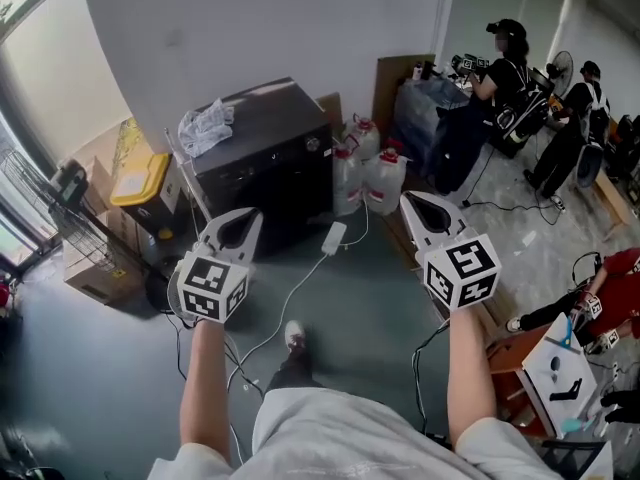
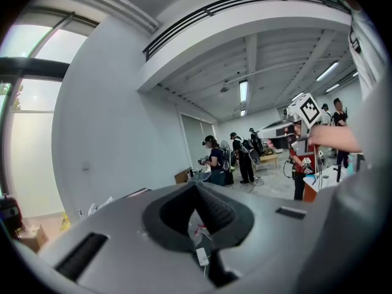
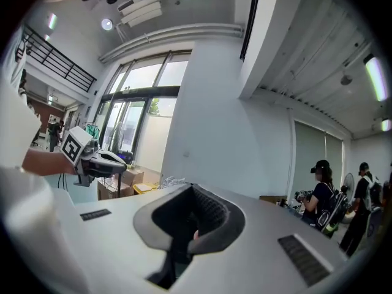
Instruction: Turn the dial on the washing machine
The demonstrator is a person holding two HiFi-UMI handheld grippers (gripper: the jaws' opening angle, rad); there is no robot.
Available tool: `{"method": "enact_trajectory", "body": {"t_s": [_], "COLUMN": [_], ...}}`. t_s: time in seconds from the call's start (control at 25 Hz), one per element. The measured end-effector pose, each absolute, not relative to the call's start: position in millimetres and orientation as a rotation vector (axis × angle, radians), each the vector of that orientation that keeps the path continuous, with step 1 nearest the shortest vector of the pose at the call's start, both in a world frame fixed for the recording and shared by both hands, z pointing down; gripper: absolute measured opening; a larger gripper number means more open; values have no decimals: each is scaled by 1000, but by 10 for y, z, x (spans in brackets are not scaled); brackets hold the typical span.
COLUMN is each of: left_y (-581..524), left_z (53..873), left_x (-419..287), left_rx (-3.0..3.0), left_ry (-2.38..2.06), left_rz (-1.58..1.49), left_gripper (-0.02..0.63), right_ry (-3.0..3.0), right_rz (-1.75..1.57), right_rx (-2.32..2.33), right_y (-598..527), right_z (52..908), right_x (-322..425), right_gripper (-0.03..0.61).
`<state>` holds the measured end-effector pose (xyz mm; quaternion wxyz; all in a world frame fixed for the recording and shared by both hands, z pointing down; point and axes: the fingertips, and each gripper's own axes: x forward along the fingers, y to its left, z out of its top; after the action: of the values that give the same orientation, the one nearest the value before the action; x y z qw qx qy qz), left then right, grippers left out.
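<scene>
Grey floor lies beneath the left gripper (image 1: 249, 216) and right gripper (image 1: 413, 199), both shut and empty. Well ahead, a black boxy washing machine (image 1: 262, 153) stands against the white wall, with its small round dial (image 1: 313, 145) near the top right corner. Jaws left closed would likely skid off it.

we are looking at a grey-green floor (image 1: 380, 308). ahead of the left gripper (image 1: 240, 230) a black washing machine (image 1: 265, 158) is standing on it. between that and the right gripper (image 1: 430, 218) a white power adapter (image 1: 333, 236) is lying, with clear jugs (image 1: 382, 180) standing beyond. cardboard boxes (image 1: 95, 258) are sitting left of the left gripper.
</scene>
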<state>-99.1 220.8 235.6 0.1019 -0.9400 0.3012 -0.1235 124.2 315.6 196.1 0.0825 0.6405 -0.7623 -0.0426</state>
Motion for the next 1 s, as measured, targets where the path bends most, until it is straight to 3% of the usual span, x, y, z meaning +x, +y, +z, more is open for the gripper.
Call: {"method": "enact_trajectory", "body": {"t_s": [1.0], "left_y": [-927], "left_z": [2487], "left_x": [-353], "left_rx": [-2807], "left_ry": [768], "left_rz": [-368], "left_gripper": [16], "right_ry": [-2207], "right_rz": [-138], "right_rx": [1967], "right_y": [129], "right_z": [1995], "right_x": [1601], "right_gripper": [14]}}
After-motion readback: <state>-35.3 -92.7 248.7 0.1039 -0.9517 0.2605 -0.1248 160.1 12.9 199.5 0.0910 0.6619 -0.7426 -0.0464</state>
